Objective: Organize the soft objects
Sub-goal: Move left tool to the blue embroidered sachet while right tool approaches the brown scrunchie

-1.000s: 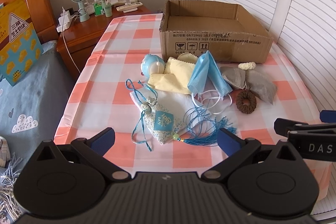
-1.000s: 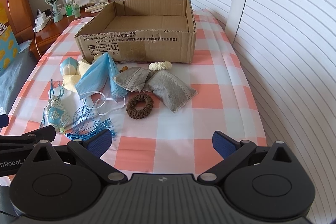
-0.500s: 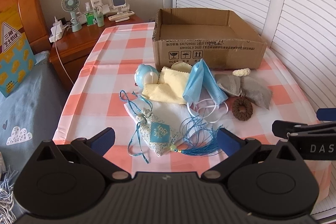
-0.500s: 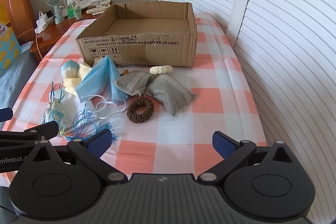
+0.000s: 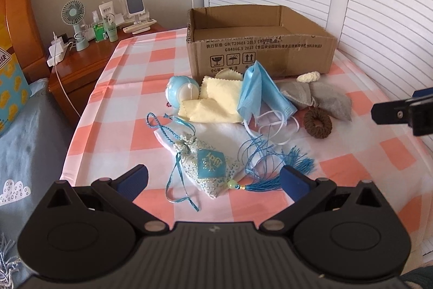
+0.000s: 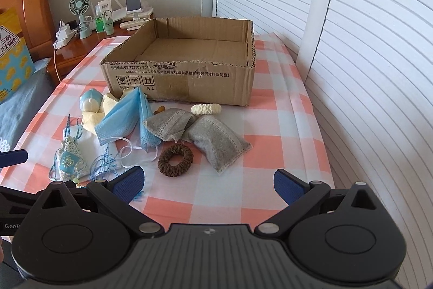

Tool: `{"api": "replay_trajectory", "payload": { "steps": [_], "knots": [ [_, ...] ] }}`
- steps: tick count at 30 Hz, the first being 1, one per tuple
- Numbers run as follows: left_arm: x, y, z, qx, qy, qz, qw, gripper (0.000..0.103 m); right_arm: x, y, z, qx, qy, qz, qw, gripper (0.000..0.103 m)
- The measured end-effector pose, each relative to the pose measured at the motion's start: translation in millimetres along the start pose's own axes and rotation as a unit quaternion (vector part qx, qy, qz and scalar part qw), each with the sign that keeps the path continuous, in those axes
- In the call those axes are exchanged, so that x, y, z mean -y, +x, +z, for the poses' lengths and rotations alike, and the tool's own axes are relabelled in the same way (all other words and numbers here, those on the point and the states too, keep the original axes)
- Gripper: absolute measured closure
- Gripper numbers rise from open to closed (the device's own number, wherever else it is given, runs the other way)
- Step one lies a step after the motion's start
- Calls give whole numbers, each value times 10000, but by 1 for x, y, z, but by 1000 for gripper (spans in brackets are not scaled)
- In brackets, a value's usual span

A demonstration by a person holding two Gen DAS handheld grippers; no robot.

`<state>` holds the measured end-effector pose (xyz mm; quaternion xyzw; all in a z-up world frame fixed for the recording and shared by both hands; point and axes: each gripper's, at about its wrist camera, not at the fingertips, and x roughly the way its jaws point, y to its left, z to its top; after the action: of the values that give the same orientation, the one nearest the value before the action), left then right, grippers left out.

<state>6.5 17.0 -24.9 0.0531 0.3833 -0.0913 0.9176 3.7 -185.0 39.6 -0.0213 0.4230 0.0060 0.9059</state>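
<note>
Now both spread, empty hand-held grippers [image 5: 213, 179] [image 6: 208, 182] sit nearer the sachet [image 5: 209, 169].

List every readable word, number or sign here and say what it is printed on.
"GB4806.9 2023", with fragile, umbrella and this-way-up signs: front of the cardboard box.
"GenR", cut off: left gripper body, seen in the right wrist view.
Yellow bag by the bed: Chinese characters, too blurred.
Blue sachet: gold character, unclear.

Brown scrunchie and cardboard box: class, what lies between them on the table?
The grey pouches lie between the brown scrunchie and the cardboard box, clearest in the right wrist view.
</note>
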Motion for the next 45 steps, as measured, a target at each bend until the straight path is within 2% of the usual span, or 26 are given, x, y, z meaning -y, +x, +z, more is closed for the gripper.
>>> {"api": "replay_trajectory", "payload": {
  "steps": [2, 7, 13, 16, 21, 29, 33, 37, 41, 45],
  "knots": [
    [-2, 5, -5, -7, 28, 34, 10000, 1, 3, 2, -1, 4, -16, -31, 10000, 0],
    [-10, 20, -17, -272, -100, -203, 9994, 1, 9, 11, -6, -63, -36, -15, 10000, 0],
    [-13, 36, -26, -498, -142, -236, 9984, 0, 13, 23, -14, -166, -126, -29, 9998, 0],
    [-18, 35, -29, -343, -220, -317, 9987, 0, 17, 30, -18, -203, -142, 70, 9997, 0],
    [-17, 35, -33, -177, -19, -337, 9993, 0, 21, 46, -26, -313, -268, 249, 9988, 0],
    [-18, 37, -32, -94, 25, -371, 9993, 0, 8, 70, -35, -493, -683, 660, 9943, 0],
    [-22, 37, -27, -142, 66, -481, 9987, 1, 0, 74, -39, -358, -974, 571, 9930, 0],
    [-22, 32, -17, 60, 89, -517, 9986, 1, 1, 76, -39, -284, -961, 611, 9931, 0],
    [-23, 32, -2, 285, 65, -426, 9987, 1, 1, 77, -40, -200, -939, 613, 9935, 0],
    [-23, 47, 9, 267, 0, -262, 9993, 1, 1, 77, -41, -158, -912, 594, 9939, 0]
  ]
}}
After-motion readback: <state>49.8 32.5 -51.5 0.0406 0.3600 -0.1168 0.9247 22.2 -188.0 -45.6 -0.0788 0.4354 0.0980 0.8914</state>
